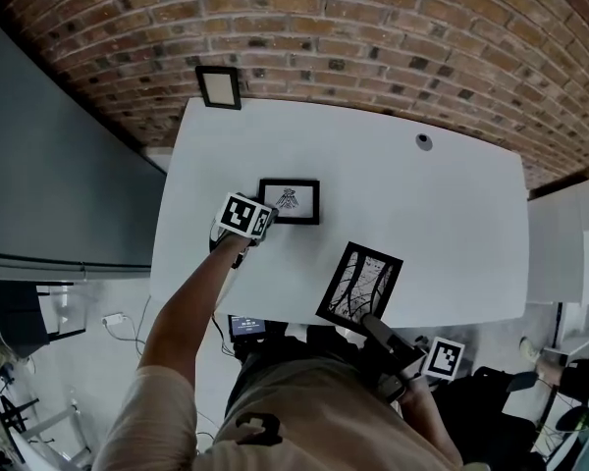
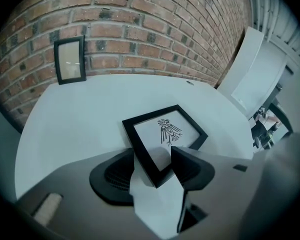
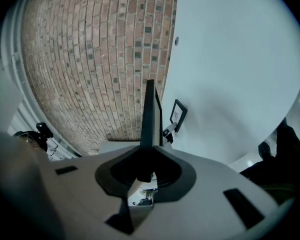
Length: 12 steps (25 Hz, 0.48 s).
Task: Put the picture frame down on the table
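Observation:
A black picture frame with a bird drawing [image 1: 289, 201] lies flat on the white table [image 1: 422, 224]. My left gripper [image 1: 265, 220] is at its near left corner. In the left gripper view that frame [image 2: 165, 129] pokes its corner between the jaws of the left gripper [image 2: 159, 155]. The jaws stand wide and open, not pressing on it. My right gripper [image 1: 378, 328] is shut on a second black frame with a branch-like drawing [image 1: 360, 285], held over the table's near edge. In the right gripper view this frame [image 3: 150, 119] shows edge-on, rising from the right gripper [image 3: 146, 171].
A third small black frame [image 1: 219, 87] leans against the brick wall at the table's far left corner. A round grommet [image 1: 424, 141] sits in the tabletop at the far right. A dark panel stands to the left of the table.

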Motion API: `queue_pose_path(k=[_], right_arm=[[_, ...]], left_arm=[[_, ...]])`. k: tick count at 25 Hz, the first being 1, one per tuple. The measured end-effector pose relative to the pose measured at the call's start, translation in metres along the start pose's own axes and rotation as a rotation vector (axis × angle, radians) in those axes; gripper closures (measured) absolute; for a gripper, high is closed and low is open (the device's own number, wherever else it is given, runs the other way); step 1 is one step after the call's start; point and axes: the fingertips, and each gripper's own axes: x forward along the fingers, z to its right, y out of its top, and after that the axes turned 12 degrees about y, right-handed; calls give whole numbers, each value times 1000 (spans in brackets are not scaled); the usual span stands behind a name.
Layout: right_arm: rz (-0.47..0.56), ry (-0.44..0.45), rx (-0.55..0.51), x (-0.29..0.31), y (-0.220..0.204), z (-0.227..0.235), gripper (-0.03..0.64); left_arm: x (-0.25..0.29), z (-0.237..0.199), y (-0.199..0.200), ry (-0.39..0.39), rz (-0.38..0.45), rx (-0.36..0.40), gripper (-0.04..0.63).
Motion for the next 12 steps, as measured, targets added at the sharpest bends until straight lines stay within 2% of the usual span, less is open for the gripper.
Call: queue_pose_path(k=[12], right_arm=[[10,6,-9,0,0,-4,560]], left_arm=[[2,-3,2,37,24,43,382]])
